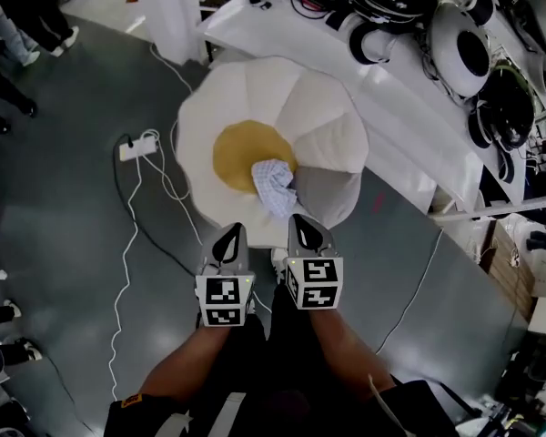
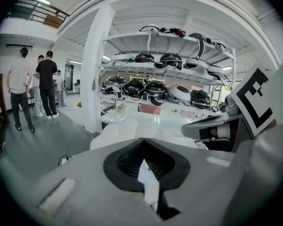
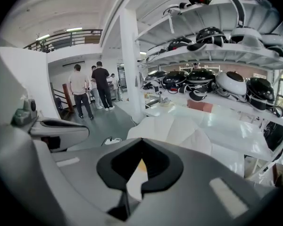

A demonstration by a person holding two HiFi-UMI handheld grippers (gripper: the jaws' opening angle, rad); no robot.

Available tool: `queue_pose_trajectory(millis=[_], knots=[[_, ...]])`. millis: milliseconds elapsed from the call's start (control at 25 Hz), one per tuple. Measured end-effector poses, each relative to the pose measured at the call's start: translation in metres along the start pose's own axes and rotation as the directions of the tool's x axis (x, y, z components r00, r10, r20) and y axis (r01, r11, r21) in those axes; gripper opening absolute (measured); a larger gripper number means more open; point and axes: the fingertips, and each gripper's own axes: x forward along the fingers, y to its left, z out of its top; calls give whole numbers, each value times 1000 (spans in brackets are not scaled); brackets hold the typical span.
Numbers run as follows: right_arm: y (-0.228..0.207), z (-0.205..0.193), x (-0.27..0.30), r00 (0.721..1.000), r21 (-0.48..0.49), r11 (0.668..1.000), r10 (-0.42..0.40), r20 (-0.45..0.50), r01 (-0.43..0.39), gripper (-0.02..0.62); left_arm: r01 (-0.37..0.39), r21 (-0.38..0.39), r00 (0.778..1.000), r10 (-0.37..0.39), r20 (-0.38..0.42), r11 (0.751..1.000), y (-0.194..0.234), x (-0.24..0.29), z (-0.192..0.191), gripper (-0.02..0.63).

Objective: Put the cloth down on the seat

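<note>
A flower-shaped seat (image 1: pixel 255 98) with white petals and a yellow centre (image 1: pixel 237 153) stands on the grey floor. A crumpled blue-and-white cloth (image 1: pixel 275 187) lies on it, at the right edge of the yellow centre, free of both grippers. My left gripper (image 1: pixel 228 237) and right gripper (image 1: pixel 308 228) hang side by side just short of the seat's near edge, both shut and empty. In the left gripper view the closed jaws (image 2: pixel 144 161) leave a slit that shows a strip of the cloth (image 2: pixel 148 182). In the right gripper view the closed jaws (image 3: pixel 140 158) frame the seat (image 3: pixel 179 131).
A white power strip (image 1: pixel 138 146) with cables lies on the floor left of the seat. White shelves with helmets (image 1: pixel 455 53) run along the right behind it, and a white column (image 1: pixel 177 7) stands at the back. People (image 2: pixel 19 86) stand far off to the left.
</note>
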Motion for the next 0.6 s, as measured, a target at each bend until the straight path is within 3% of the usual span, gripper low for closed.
queue_pose_trajectory(millis=[400,600], knots=[[38,8,-87,997,-2,1000,-27,69,27,2,24,33,998,-26,53,999,-18,-92,20,0],[52,10,-121,997,-2,1000,-20,74,20,2,36,8,997,-36,72,999,-29,-121,26,0]])
